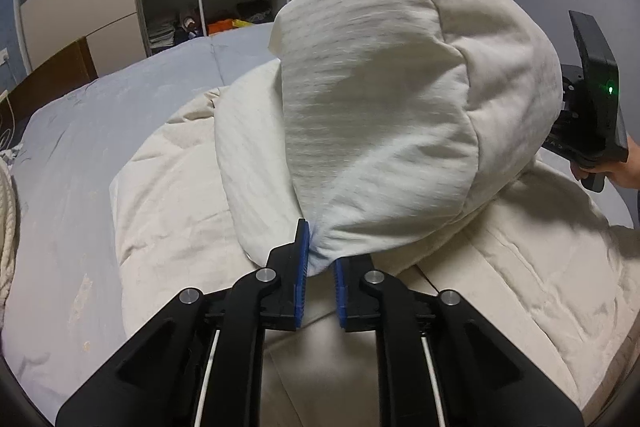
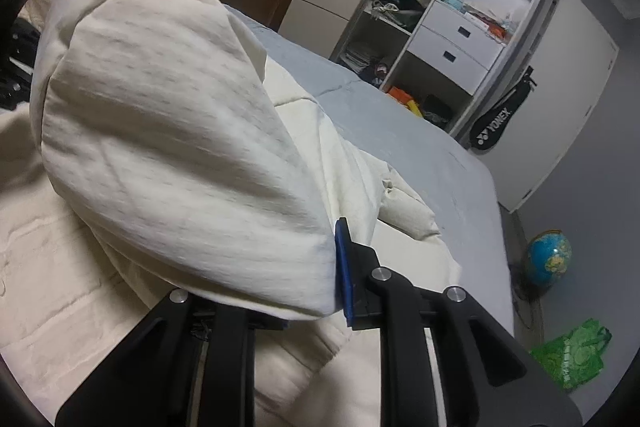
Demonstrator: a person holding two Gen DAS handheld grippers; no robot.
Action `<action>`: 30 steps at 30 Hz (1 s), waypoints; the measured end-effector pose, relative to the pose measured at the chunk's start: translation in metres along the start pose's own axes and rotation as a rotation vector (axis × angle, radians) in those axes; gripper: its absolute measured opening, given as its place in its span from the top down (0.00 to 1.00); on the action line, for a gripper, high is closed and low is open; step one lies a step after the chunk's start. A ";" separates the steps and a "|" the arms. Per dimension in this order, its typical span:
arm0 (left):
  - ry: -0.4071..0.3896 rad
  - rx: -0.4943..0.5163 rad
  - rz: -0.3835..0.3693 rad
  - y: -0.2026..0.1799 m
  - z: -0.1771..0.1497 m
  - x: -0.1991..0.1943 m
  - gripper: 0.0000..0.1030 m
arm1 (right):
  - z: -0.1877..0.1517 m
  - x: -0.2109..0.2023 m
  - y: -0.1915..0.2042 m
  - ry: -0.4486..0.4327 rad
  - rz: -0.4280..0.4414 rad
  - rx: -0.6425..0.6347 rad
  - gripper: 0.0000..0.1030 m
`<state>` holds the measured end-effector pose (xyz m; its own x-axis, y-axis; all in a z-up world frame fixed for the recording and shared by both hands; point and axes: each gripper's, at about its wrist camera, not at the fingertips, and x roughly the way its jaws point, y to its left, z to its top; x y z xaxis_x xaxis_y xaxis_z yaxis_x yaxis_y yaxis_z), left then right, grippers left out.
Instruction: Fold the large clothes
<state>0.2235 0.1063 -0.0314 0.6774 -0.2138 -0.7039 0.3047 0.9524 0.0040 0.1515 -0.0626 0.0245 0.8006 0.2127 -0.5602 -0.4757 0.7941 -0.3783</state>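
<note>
Grey-sheeted bed carries a cream quilt spread across it, one fold lifted into a hump between both claws: left claw clamped on its corner, right claw clamped on the other end; globe on the floor.

I saw a bed under a pale blue sheet. Beyond it stood an open white wardrobe with two drawers; right of the wardrobe leaned a black racket bag, and a globe sat on the floor beside the bed.
</note>
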 end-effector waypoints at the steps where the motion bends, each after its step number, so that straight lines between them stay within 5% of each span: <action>1: -0.002 -0.001 0.003 0.000 0.000 -0.002 0.83 | -0.001 -0.002 0.002 0.004 -0.016 -0.011 0.78; 2: 0.000 -0.006 0.005 0.003 0.003 -0.003 0.70 | -0.002 -0.005 0.005 0.007 -0.054 -0.032 0.75; 4: -0.009 -0.029 0.011 0.006 0.002 -0.011 0.37 | -0.004 -0.013 0.007 -0.001 -0.108 -0.043 0.49; 5: -0.039 -0.043 0.006 0.007 0.002 -0.020 0.30 | -0.006 -0.018 0.005 -0.011 -0.127 -0.035 0.44; 11: -0.107 -0.095 -0.014 0.017 0.011 -0.057 0.28 | -0.019 -0.051 -0.028 -0.020 -0.029 0.224 0.37; 20: -0.208 -0.335 -0.027 0.040 0.067 -0.083 0.17 | -0.045 -0.034 -0.093 0.047 0.504 1.113 0.32; 27: -0.192 -0.588 -0.084 0.069 0.115 -0.064 0.17 | -0.041 0.011 -0.089 0.063 0.746 1.563 0.32; 29: -0.156 -0.659 -0.122 0.076 0.121 -0.053 0.18 | -0.037 0.024 -0.089 0.078 0.756 1.633 0.33; 30: -0.132 -0.683 -0.137 0.077 0.122 -0.048 0.19 | -0.035 0.026 -0.089 0.065 0.747 1.640 0.50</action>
<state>0.2964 0.1634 0.0893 0.7515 -0.3248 -0.5743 -0.0657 0.8293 -0.5549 0.2020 -0.1475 0.0179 0.5753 0.7638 -0.2927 0.1471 0.2554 0.9556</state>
